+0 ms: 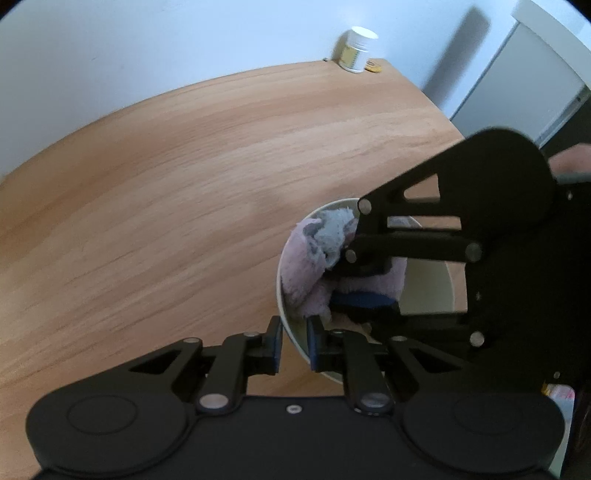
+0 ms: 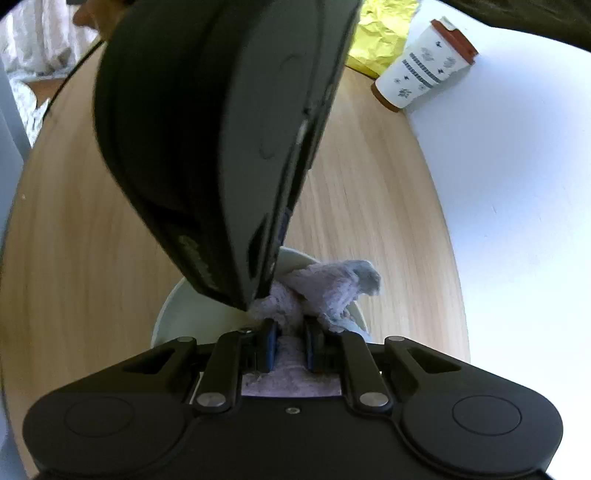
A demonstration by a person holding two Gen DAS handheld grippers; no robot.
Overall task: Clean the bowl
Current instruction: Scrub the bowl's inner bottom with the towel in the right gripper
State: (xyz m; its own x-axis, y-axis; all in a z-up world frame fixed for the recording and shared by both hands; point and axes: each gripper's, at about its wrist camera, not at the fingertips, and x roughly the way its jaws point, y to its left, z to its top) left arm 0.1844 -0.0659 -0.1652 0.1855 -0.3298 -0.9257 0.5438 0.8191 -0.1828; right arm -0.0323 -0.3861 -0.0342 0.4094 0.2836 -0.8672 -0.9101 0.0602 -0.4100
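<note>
A pale bowl (image 1: pixel 432 284) stands on the wooden table (image 1: pixel 184 184). My left gripper (image 1: pixel 294 343) is shut on the bowl's near rim, one finger outside and one inside. A pink and grey cloth (image 1: pixel 310 266) lies inside the bowl. My right gripper (image 2: pixel 289 345) is shut on the cloth (image 2: pixel 325 284) and presses it into the bowl (image 2: pixel 192 314). In the left wrist view the right gripper (image 1: pixel 354 280) reaches into the bowl from the right. In the right wrist view the left gripper's black body (image 2: pixel 221 129) fills the upper middle and hides part of the bowl.
A small white jar (image 1: pixel 356 50) and a yellow disc (image 1: pixel 373 67) stand at the table's far edge by the wall. A patterned paper cup with a brown lid (image 2: pixel 424 62) and a crumpled yellow wrapper (image 2: pixel 380 29) stand at the table's far side.
</note>
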